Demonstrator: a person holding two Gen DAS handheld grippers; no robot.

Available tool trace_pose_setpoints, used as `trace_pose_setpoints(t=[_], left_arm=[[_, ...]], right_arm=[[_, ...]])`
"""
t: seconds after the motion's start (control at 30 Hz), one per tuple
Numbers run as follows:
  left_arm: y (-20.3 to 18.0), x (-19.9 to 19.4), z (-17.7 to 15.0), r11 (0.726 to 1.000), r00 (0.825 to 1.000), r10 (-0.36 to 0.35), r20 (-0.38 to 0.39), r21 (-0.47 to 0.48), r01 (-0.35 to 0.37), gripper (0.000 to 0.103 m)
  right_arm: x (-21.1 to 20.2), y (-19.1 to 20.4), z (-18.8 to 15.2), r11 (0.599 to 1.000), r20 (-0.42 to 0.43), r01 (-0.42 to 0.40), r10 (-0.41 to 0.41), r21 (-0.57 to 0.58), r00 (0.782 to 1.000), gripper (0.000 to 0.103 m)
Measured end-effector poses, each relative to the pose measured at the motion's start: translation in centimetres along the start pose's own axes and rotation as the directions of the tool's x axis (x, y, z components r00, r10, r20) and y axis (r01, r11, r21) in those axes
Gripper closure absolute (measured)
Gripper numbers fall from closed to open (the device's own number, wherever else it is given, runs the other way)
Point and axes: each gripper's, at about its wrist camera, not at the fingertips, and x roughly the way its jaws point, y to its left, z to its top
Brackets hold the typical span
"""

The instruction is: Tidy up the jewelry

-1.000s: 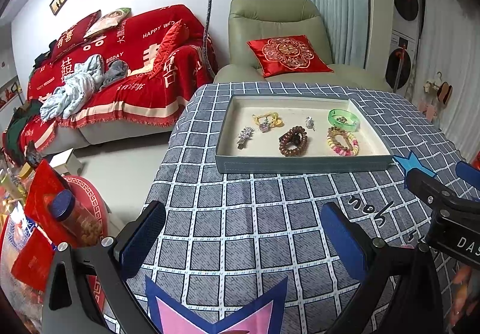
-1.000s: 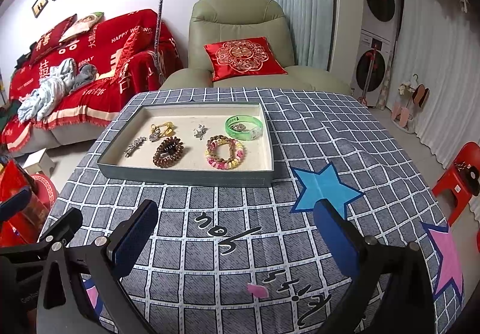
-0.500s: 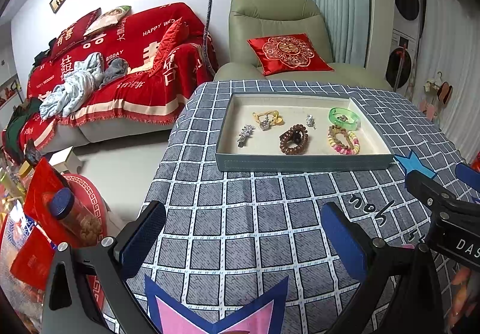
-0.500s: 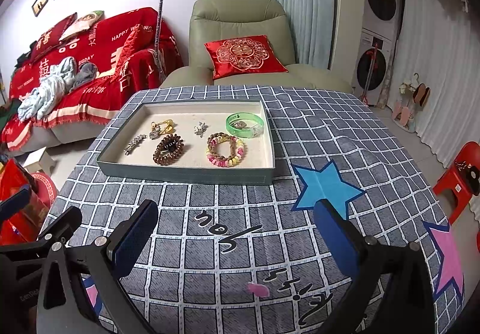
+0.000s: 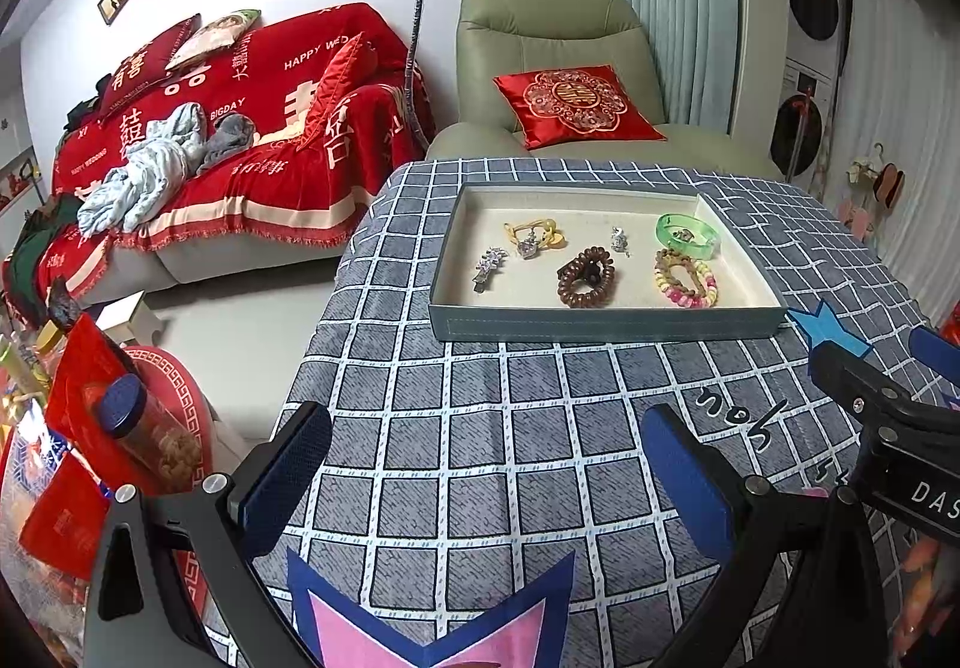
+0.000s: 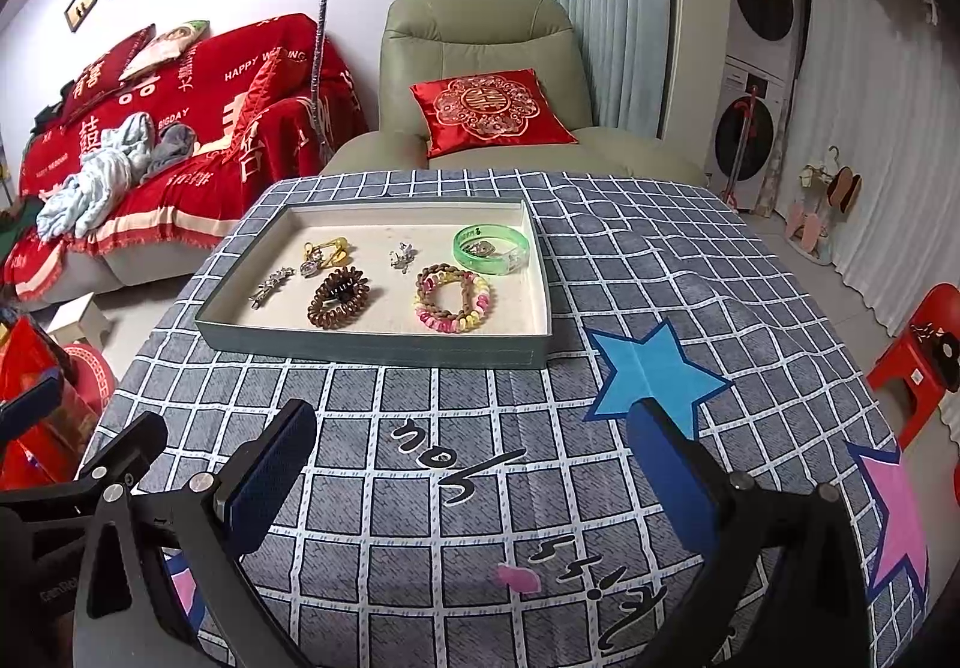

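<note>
Compared with the frames from one second and half a second earlier, both views have shifted only slightly: the tray [image 6: 384, 350] sits marginally nearer in the right wrist view, and no jewelry item has changed place. The left gripper [image 5: 486, 464] is spread wide with nothing between its two blue pads, hovering over the checked tablecloth [image 5: 480, 428] in front of the tray. The right gripper [image 6: 468, 464] is likewise spread wide and empty, in front of the tray's near wall and beside a blue star patch [image 6: 654, 368]. All task items lie inside the one tray, which rests on the tablecloth. Count, from the tray's left wall to its right wall: one silver hair clip [image 6: 271, 286] nearest the left wall; one yellow piece with a silver charm [image 6: 324, 254] just behind and right of it; one brown coil hair tie [image 6: 337, 298] near the front wall, at centre; one small silver ornament [image 6: 402, 255] behind the centre; one pastel beaded bracelet [image 6: 453, 298] right of centre; one green bangle [image 6: 491, 249] nearest the right wall, with a small silver piece lying inside its ring. Total: six separate groups, none touching the tray walls. Behind the tray stands one green armchair [image 6: 480, 44] bearing one red cushion [image 6: 489, 110].
</note>
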Motion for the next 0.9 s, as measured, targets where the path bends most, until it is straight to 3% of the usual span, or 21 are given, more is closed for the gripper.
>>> trace_pose_setpoints(t=[0.9], left_arm=[[-0.06, -0.04, 0.19, 1.000, 1.000, 0.008, -0.007, -0.006, -0.008, 0.000]], right_arm=[[-0.08, 0.03, 0.05, 1.000, -0.001, 0.000, 0.000, 0.000, 1.000, 0.000]])
